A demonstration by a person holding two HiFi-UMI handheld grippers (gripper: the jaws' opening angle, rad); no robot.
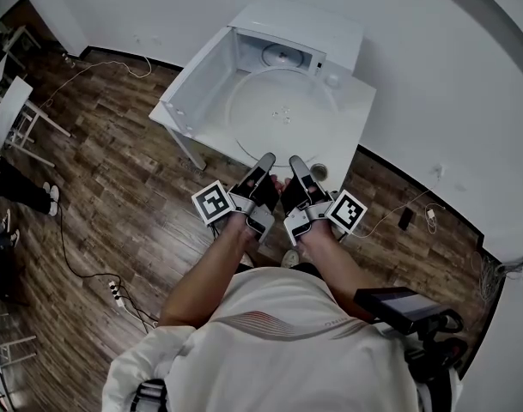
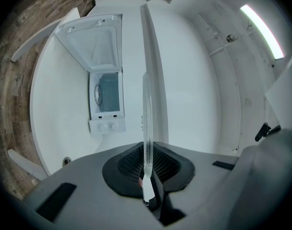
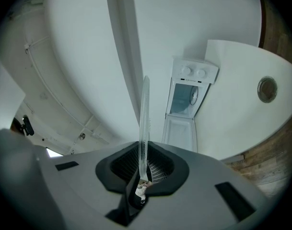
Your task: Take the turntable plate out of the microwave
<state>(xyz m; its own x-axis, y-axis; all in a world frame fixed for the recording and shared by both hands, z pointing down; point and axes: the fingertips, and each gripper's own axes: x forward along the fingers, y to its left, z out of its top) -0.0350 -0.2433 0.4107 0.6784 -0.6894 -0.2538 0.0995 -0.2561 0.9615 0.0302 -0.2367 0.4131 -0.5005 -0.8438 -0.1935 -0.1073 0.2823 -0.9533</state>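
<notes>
The turntable plate [image 1: 282,114] is a clear glass disc held level in front of the open white microwave [image 1: 304,28], above the white table [image 1: 357,110]. My left gripper [image 1: 265,163] is shut on the plate's near rim, and my right gripper [image 1: 297,166] is shut on the same rim just beside it. In the left gripper view the plate [image 2: 146,109] runs edge-on out of the left gripper [image 2: 146,176]. The right gripper view shows the plate [image 3: 144,114] the same way, clamped in the right gripper [image 3: 142,171]. A roller ring [image 1: 282,56] lies inside the microwave.
The microwave door [image 1: 201,80] hangs open to the left of the plate. The table has a round cable hole [image 1: 319,172] near its front edge. White chairs [image 1: 12,114] stand at the left on the wood floor, with a power strip [image 1: 117,292] and cables.
</notes>
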